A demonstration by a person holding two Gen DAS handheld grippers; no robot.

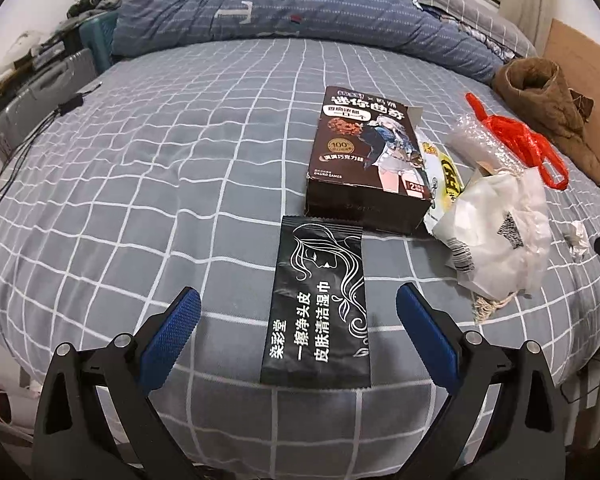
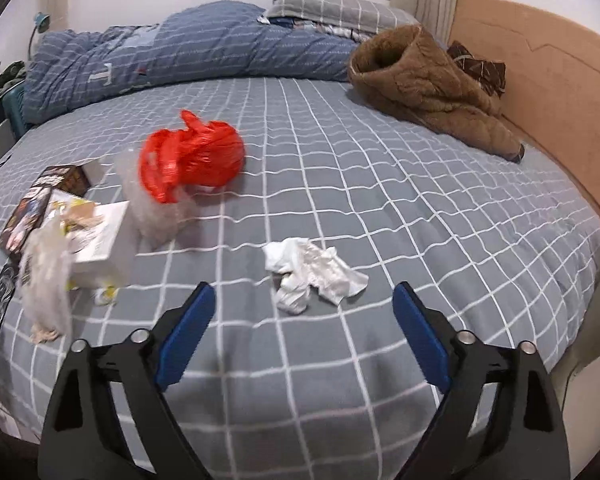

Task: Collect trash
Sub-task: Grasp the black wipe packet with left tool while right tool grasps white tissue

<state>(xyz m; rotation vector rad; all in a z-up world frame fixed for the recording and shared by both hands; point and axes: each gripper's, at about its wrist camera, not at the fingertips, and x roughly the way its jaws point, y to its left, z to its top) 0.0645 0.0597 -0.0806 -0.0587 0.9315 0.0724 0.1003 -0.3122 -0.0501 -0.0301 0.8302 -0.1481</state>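
Trash lies scattered over a bed [image 1: 140, 168] covered by a grey checked sheet.

Left wrist view: a flat black wet-wipe sachet [image 1: 318, 304] lies on the sheet, its near end between the two blue pads of the left gripper [image 1: 298, 322], which stands wide open and holds nothing; the pads appear clear of the sachet on both sides. Just beyond the sachet's far end sits a dark cookie box [image 1: 366, 156] with an open flap. To the right of the box lie a yellow-printed wrapper [image 1: 446, 170], a crumpled white plastic bag [image 1: 500, 236], some clear film and a red plastic bag [image 1: 518, 140]. A brown garment [image 1: 548, 92] rests farther right.

Right wrist view: a crumpled white tissue [image 2: 312, 270] lies on the sheet just ahead of the right gripper [image 2: 304, 308], whose jaws are open and empty. The red plastic bag [image 2: 192, 156] sits well beyond it, beside the heap at left, which is blurred.

Handling, as a judgement: both items are light. The sachet is thin, smooth and probably slippery, so it is best pinched across its long edges near the end. The tissue is soft and compressible; its raised central bunch offers the surest hold.
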